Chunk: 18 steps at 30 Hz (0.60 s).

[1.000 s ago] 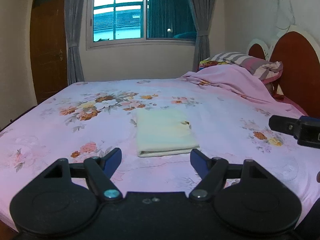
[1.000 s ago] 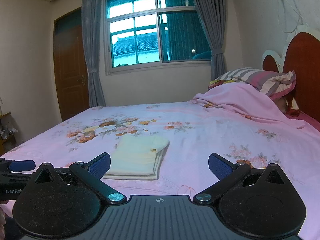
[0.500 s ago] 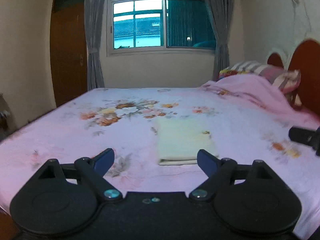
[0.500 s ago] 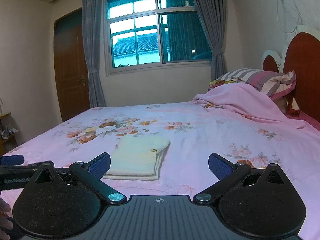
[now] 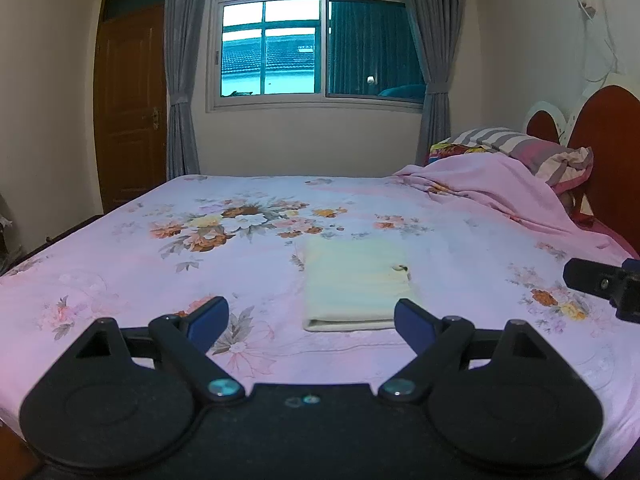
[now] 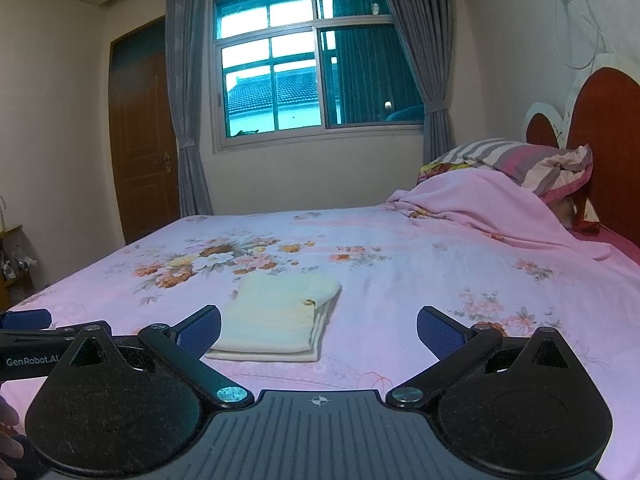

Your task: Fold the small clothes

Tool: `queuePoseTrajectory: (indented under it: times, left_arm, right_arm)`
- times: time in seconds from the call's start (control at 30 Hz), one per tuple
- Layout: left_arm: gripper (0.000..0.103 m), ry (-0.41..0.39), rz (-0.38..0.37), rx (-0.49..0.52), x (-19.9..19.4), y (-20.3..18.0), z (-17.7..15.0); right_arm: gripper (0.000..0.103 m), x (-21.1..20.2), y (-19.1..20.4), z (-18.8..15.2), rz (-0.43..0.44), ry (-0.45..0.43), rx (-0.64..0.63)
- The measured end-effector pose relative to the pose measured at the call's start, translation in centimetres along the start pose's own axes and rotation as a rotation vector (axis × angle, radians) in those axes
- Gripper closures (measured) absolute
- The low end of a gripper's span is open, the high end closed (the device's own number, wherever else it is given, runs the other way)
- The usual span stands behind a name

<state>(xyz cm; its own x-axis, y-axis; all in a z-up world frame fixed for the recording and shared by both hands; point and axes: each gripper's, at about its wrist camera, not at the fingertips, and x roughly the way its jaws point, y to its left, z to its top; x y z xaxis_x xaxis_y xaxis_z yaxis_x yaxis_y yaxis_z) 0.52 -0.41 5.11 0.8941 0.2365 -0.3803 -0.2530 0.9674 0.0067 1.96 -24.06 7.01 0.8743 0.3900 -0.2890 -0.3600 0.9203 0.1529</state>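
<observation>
A pale yellow garment [image 5: 354, 280] lies folded into a flat rectangle on the pink floral bedsheet [image 5: 240, 264]. It also shows in the right wrist view [image 6: 280, 316]. My left gripper [image 5: 311, 322] is open and empty, held above the bed's near edge, just short of the garment. My right gripper [image 6: 319, 330] is open and empty, also short of the garment and to its right. The right gripper's side shows at the right edge of the left wrist view [image 5: 604, 284]. The left gripper's finger shows at the left edge of the right wrist view [image 6: 28, 320].
A pink blanket [image 5: 492, 188] and a striped pillow [image 5: 532, 152] are piled at the red headboard [image 5: 608, 136] on the right. A window [image 5: 316, 44] with grey curtains is behind the bed. A wooden door [image 5: 128, 108] is at the back left.
My left gripper has pulled back and tilted up, so the garment sits further right and lower in its view. The right gripper has stayed still. The garment has not moved.
</observation>
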Motion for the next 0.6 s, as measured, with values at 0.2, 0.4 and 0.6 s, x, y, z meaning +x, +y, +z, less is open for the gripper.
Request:
queuePoseTrajectory:
  times: [0.2,0.4,0.6]
  left_arm:
    - [0.013,-0.009,0.002,0.009,-0.07,0.11,-0.16]
    - [0.013,-0.009,0.007,0.01,-0.03,0.15,-0.12]
    - [0.013,-0.008,-0.008,0.005,0.08,0.38,-0.16]
  right_arm:
    - [0.0,-0.05,0.05,0.01,0.002,-0.003,-0.003]
    - [0.0,-0.04,0.05,-0.03,0.002,-0.002,-0.002]
    - [0.0,-0.07,0.11,0.0,0.001,-0.001,-0.002]
